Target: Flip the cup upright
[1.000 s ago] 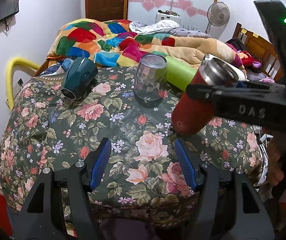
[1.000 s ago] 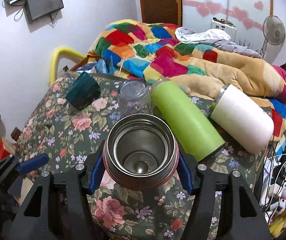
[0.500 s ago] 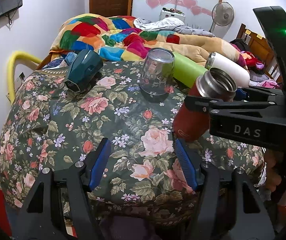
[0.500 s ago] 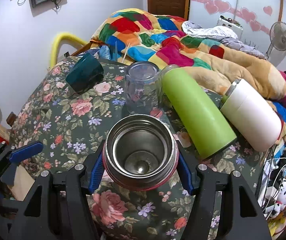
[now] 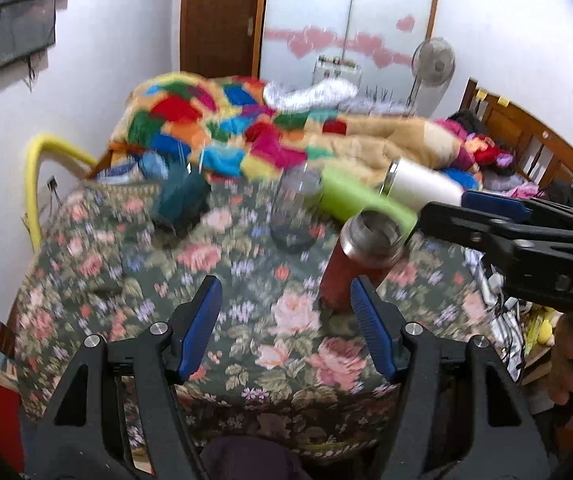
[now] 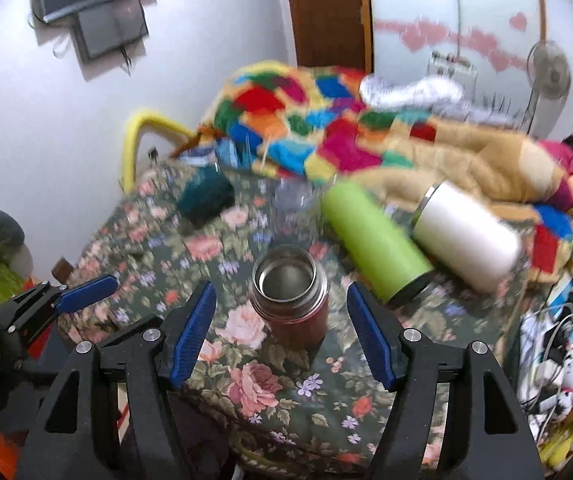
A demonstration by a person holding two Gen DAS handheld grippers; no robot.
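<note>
A red cup with a steel rim (image 6: pixel 290 300) stands upright on the floral tablecloth (image 6: pixel 266 384), mouth up; it also shows in the left wrist view (image 5: pixel 360 258). My right gripper (image 6: pixel 282 336) is open, its blue pads apart on either side of the cup and drawn back from it, touching nothing. My left gripper (image 5: pixel 286 324) is open and empty above the table's near edge. The right gripper's arm (image 5: pixel 526 236) shows at the right of the left wrist view.
A clear glass (image 6: pixel 292 208) stands behind the red cup. A green bottle (image 6: pixel 370 240), a white bottle (image 6: pixel 466 236) and a dark teal cup (image 6: pixel 206 196) lie on their sides. A patchwork quilt (image 6: pixel 326 128) is piled behind. Cables and toys (image 6: pixel 558 352) crowd the right.
My right gripper has opened, let go of the red cup and pulled back and up. The cup now stands on the table. My left gripper has also lifted back.
</note>
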